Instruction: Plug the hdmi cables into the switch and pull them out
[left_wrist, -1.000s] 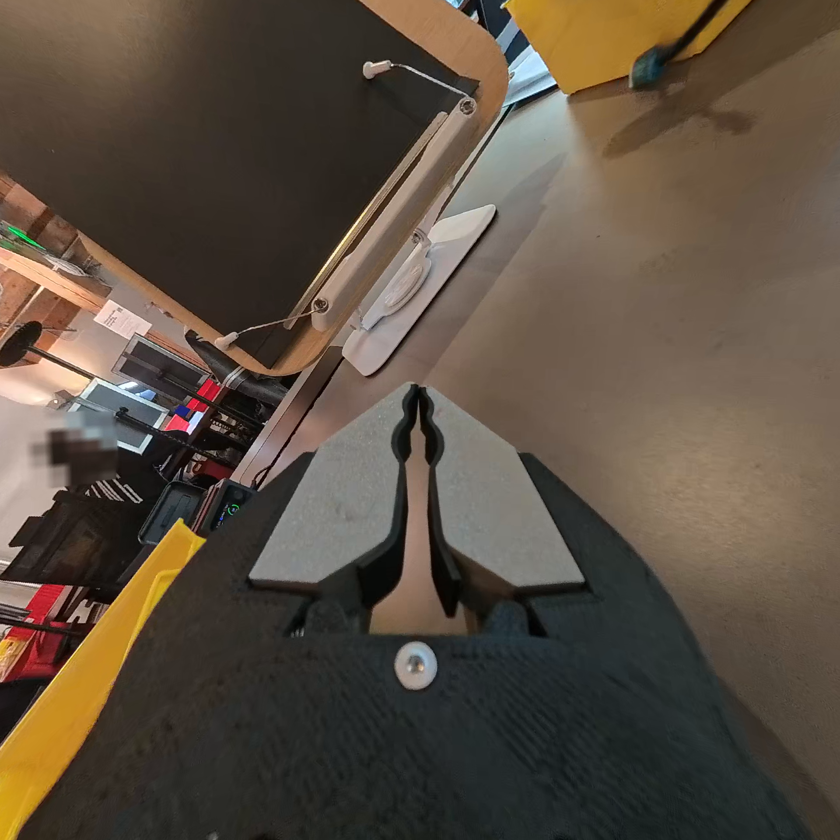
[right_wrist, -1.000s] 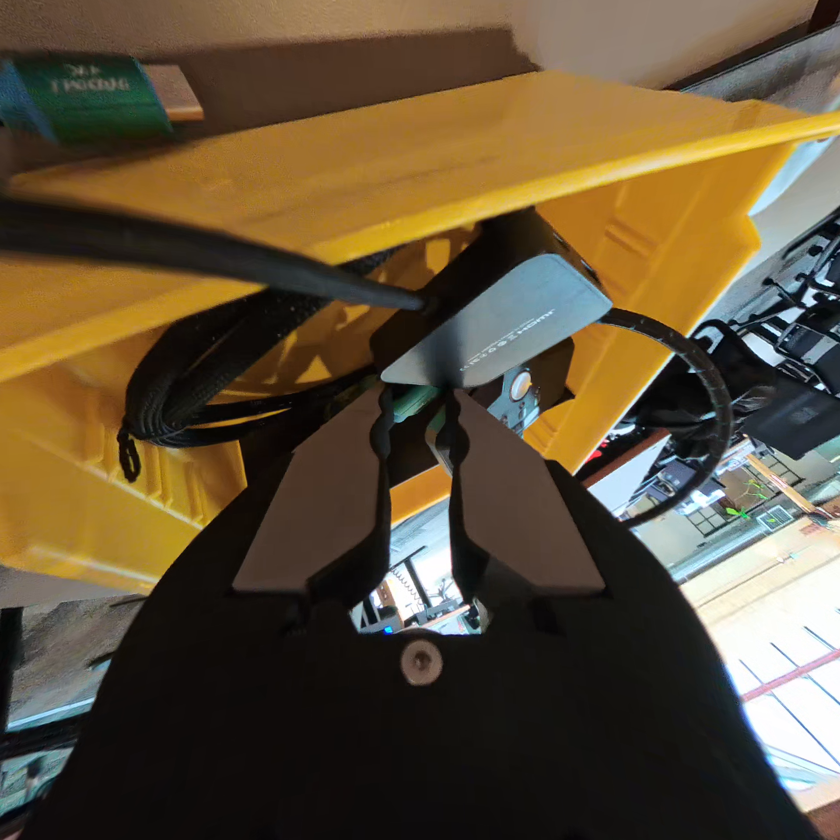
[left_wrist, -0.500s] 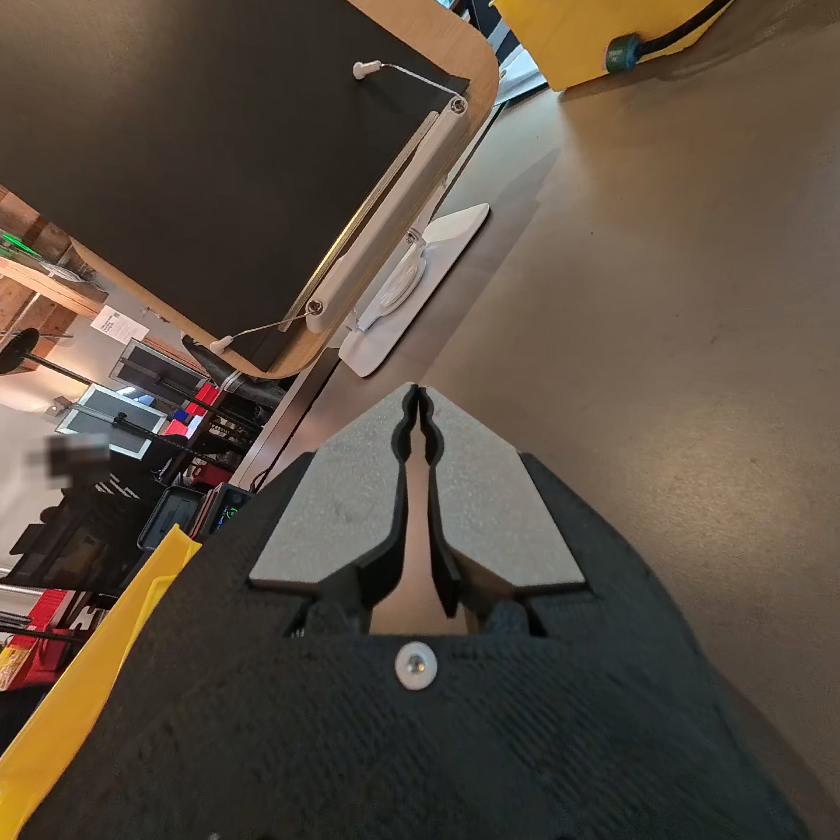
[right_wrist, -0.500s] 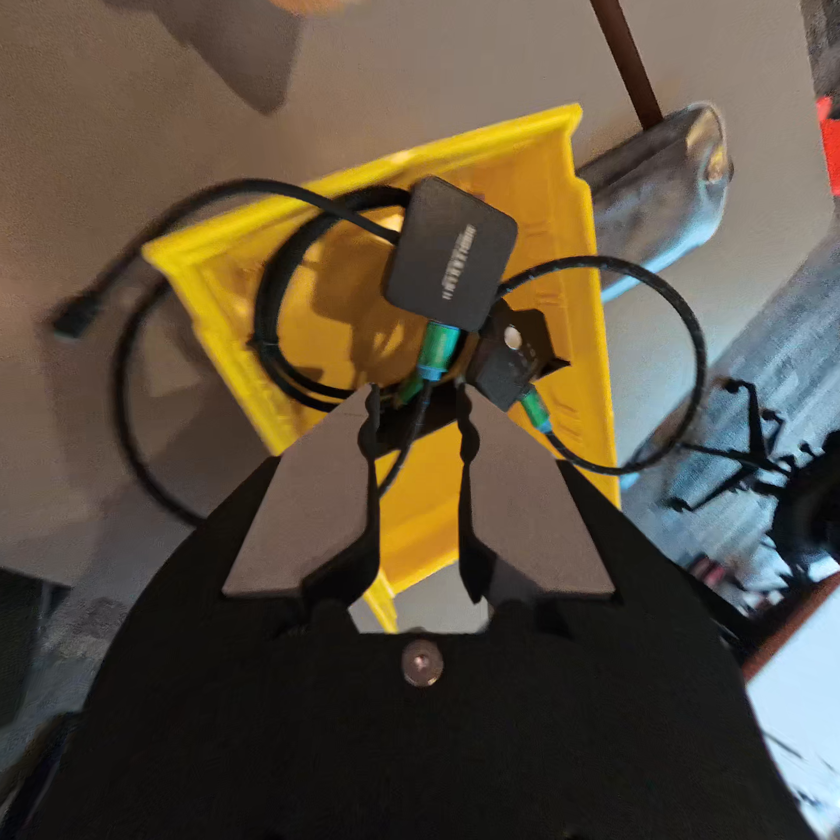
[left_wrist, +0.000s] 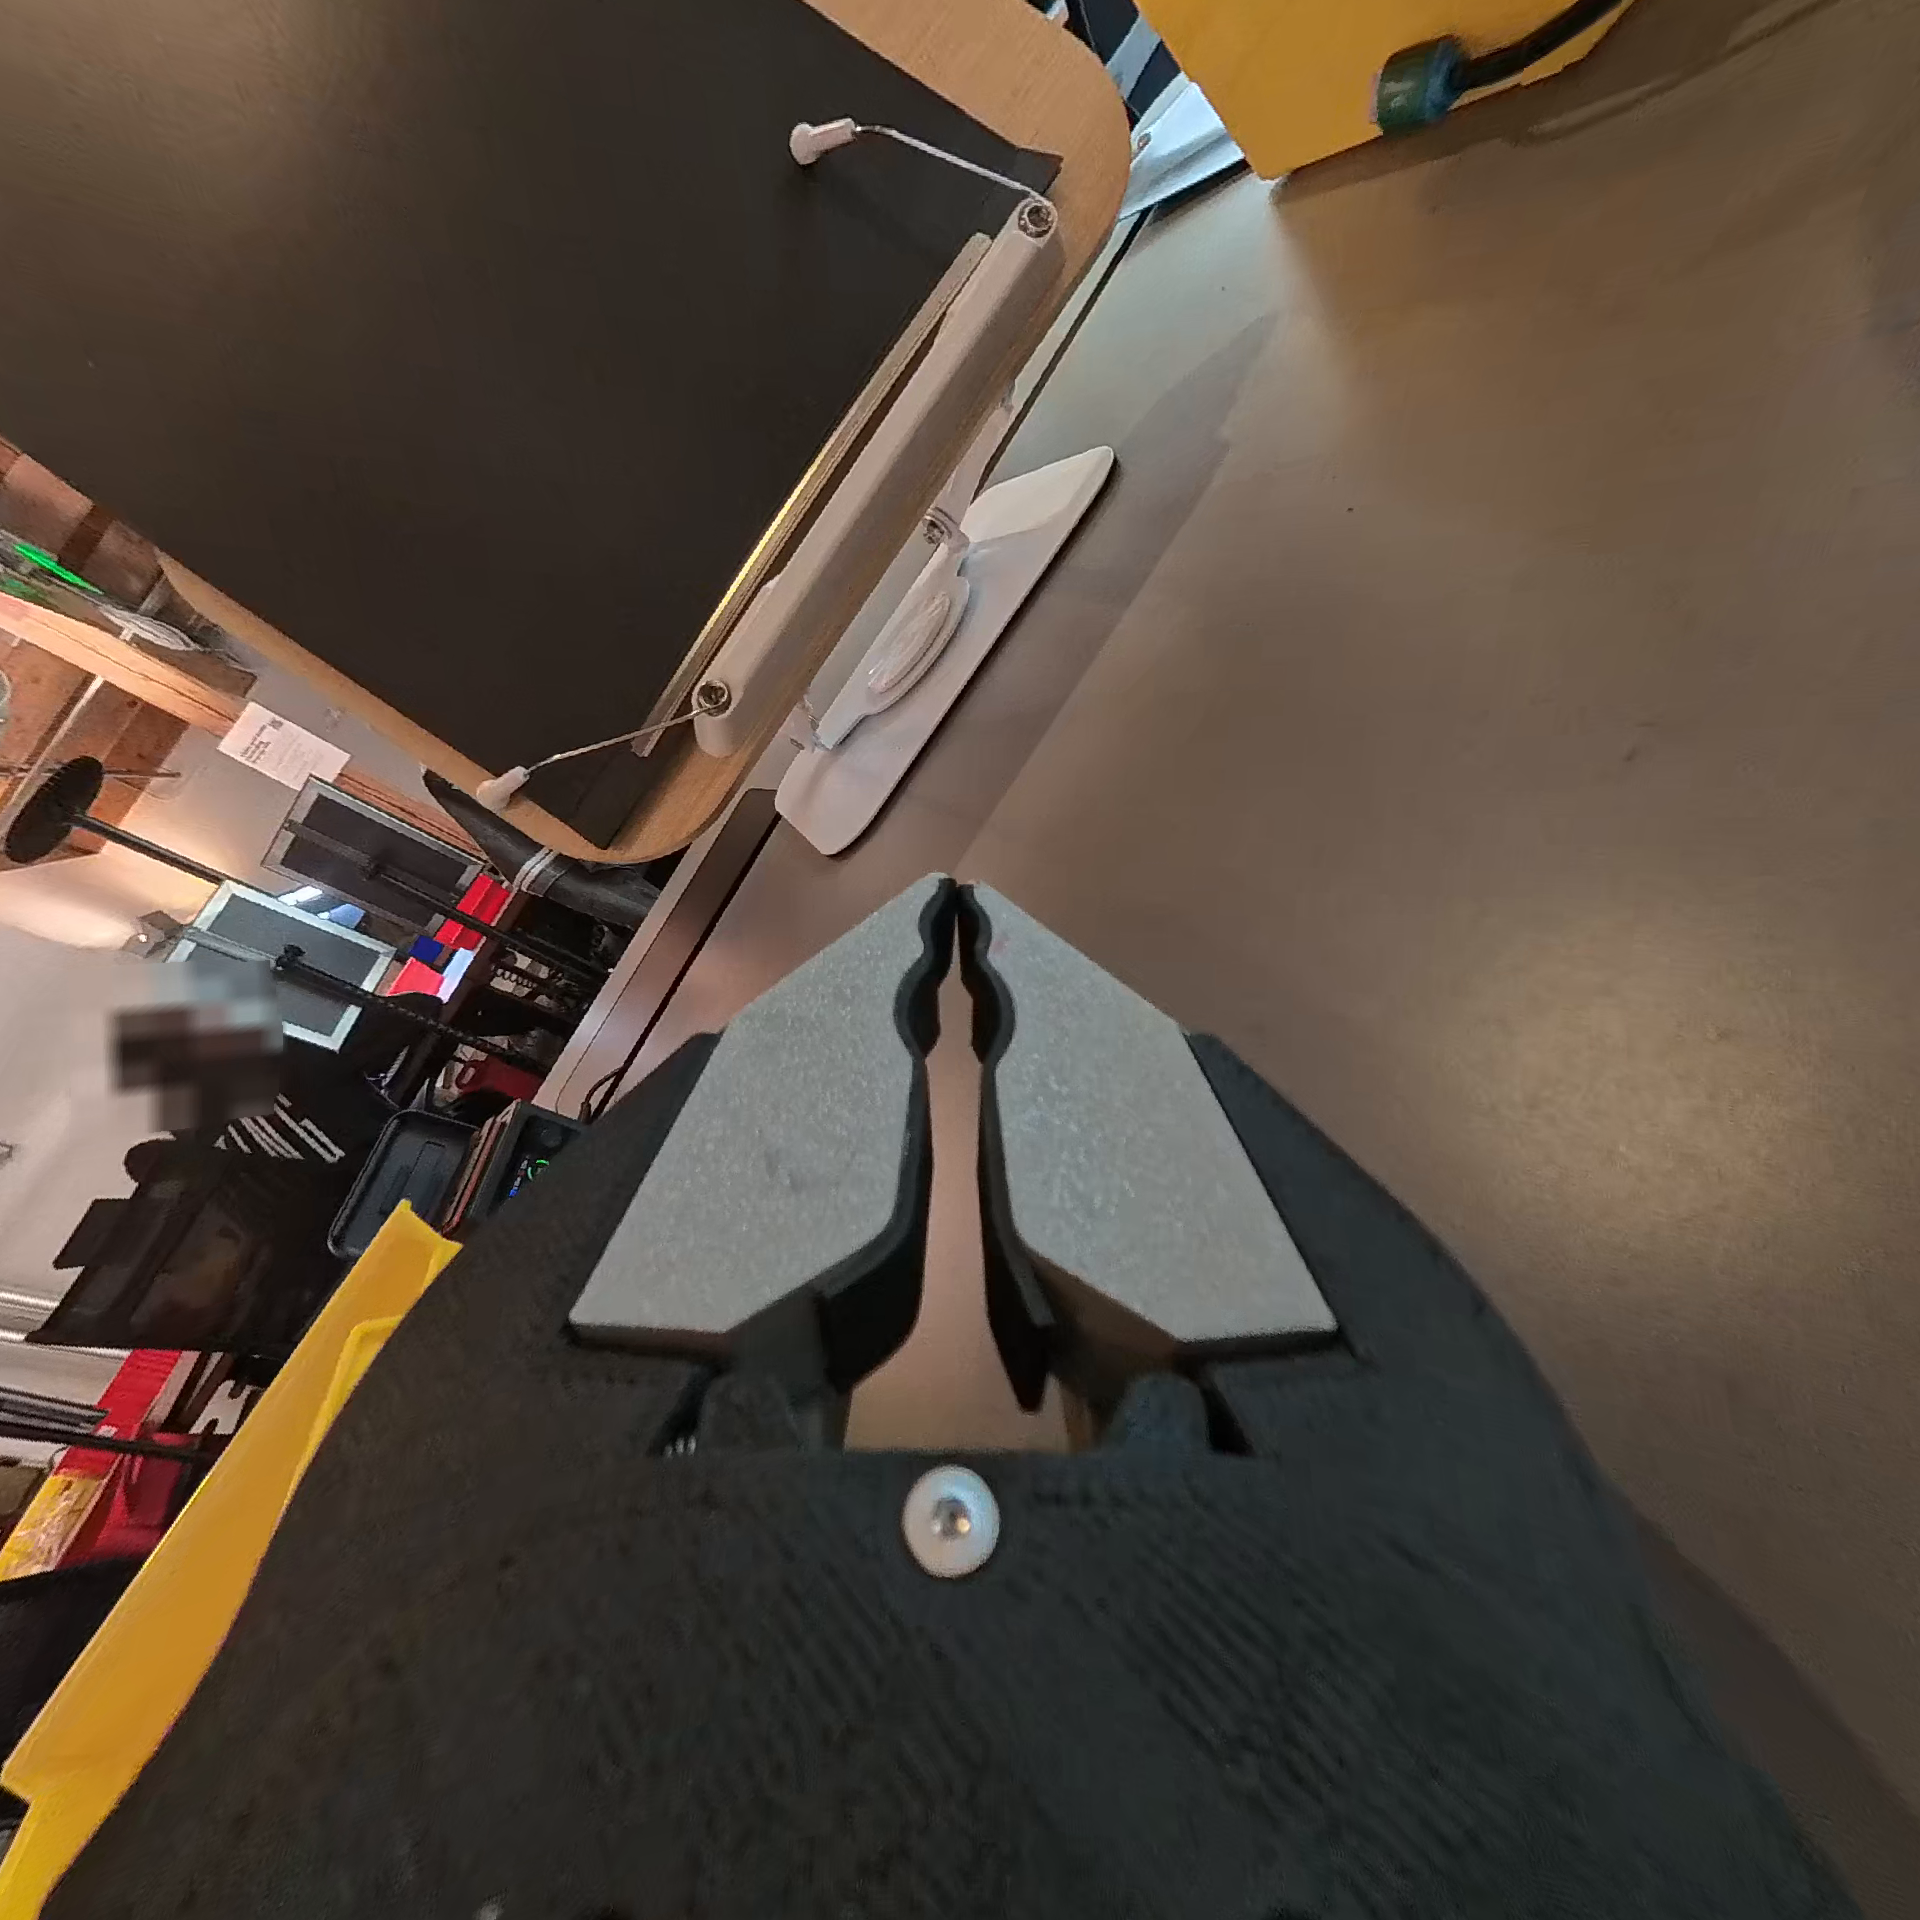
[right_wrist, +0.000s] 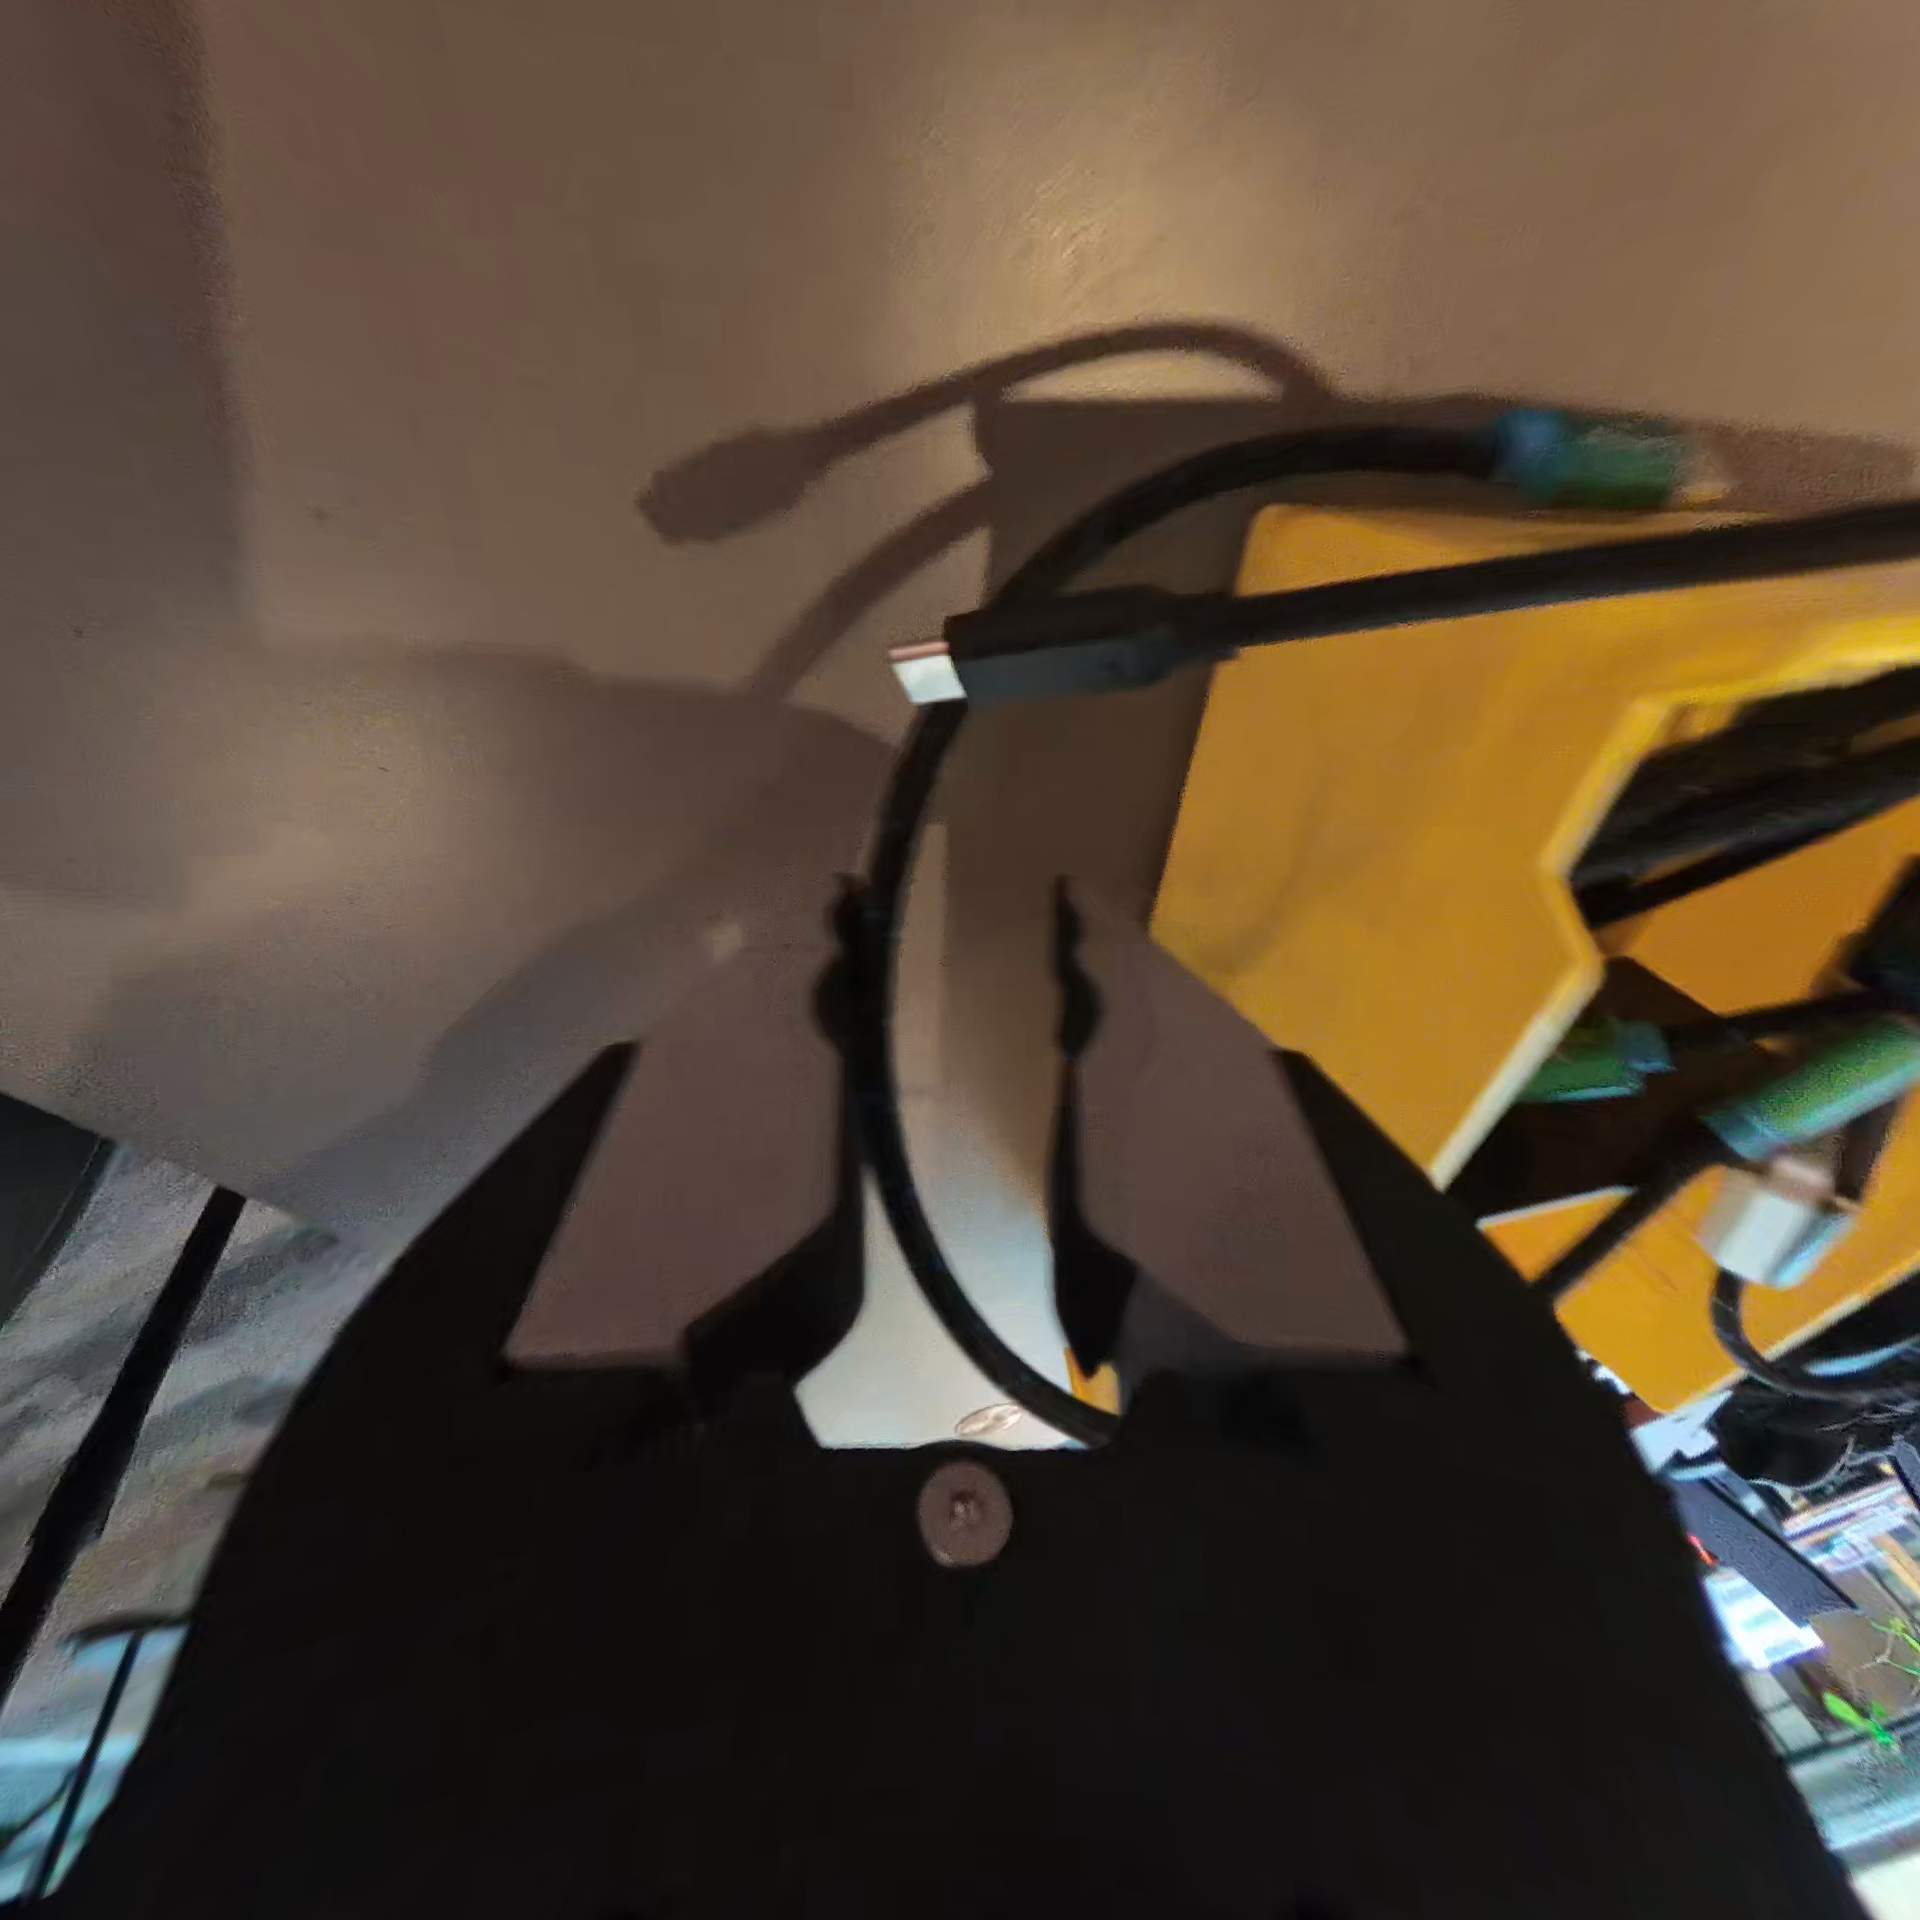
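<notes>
Where the cables lie: black plug (right_wrist: 1049, 660) above right jaws; cable (right_wrist: 899, 1039) loops between them
Bin (right_wrist: 1403, 831): yellow, right of jaws
Right gripper (right_wrist: 954, 914): wide, empty
Left gripper (left_wrist: 956, 894): tips touching, over worktop (left_wrist: 1507, 831)

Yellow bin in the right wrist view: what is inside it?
The yellow bin shows black cable and green-ended plugs through its cut-out. Its wall hides the rest, and no switch is visible.

Black HDMI cables (right_wrist: 914, 1039) hang out of the yellow bin (right_wrist: 1382, 831). One black plug (right_wrist: 1049, 657) sticks out sideways, and green plugs (right_wrist: 1813, 1091) lie at the bin's opening.
</notes>
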